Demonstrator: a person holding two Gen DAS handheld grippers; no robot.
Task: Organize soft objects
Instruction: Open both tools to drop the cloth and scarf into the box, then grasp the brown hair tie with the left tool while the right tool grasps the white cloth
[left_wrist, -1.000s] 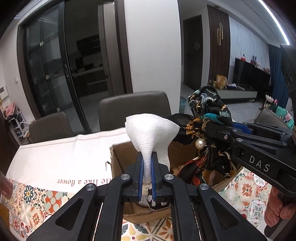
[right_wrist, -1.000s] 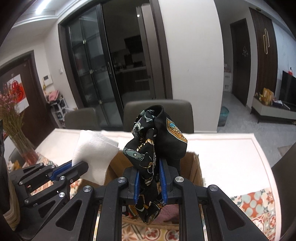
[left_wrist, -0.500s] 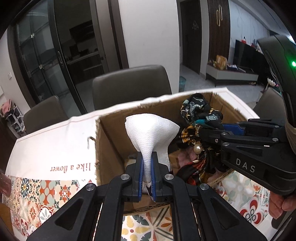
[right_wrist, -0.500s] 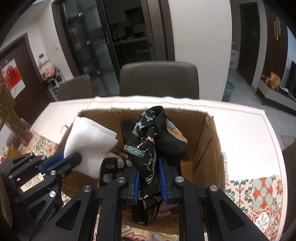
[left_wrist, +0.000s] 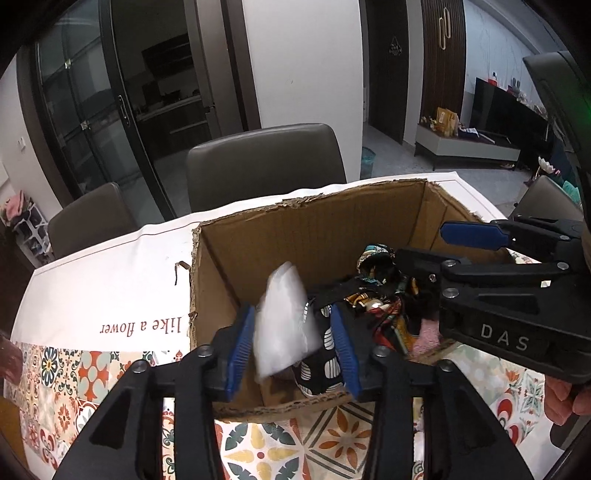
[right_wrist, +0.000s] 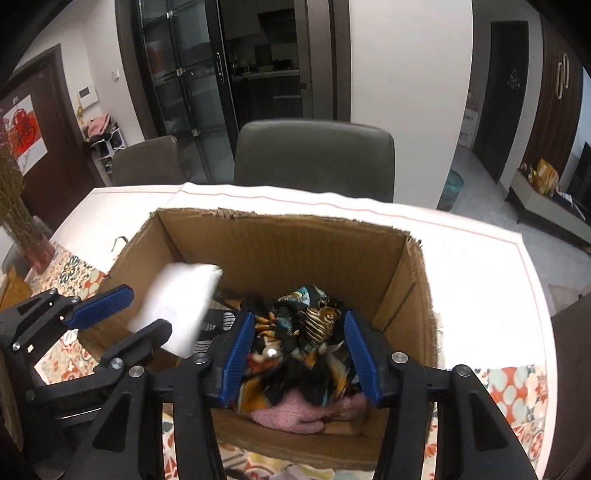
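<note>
Above the cardboard box (left_wrist: 314, 236), the left gripper (left_wrist: 293, 347) is seen with jaws opening and the blurred white cloth (left_wrist: 284, 325) loose between them. The right gripper (right_wrist: 301, 354) is likewise opening, the patterned scarf (right_wrist: 299, 332) lying unpressed between its pads inside the box.

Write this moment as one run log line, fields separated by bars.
left gripper: opening, white cloth dropping | right gripper: opening, patterned scarf released | cardboard box: receiving both

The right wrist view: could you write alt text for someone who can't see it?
Over an open cardboard box on a patterned table, the right tool is opening, its blue pads clear of a black and gold patterned scarf lying on pink cloth. At left, the left tool is opening too, and a blurred white cloth sits between its fingers.
</note>
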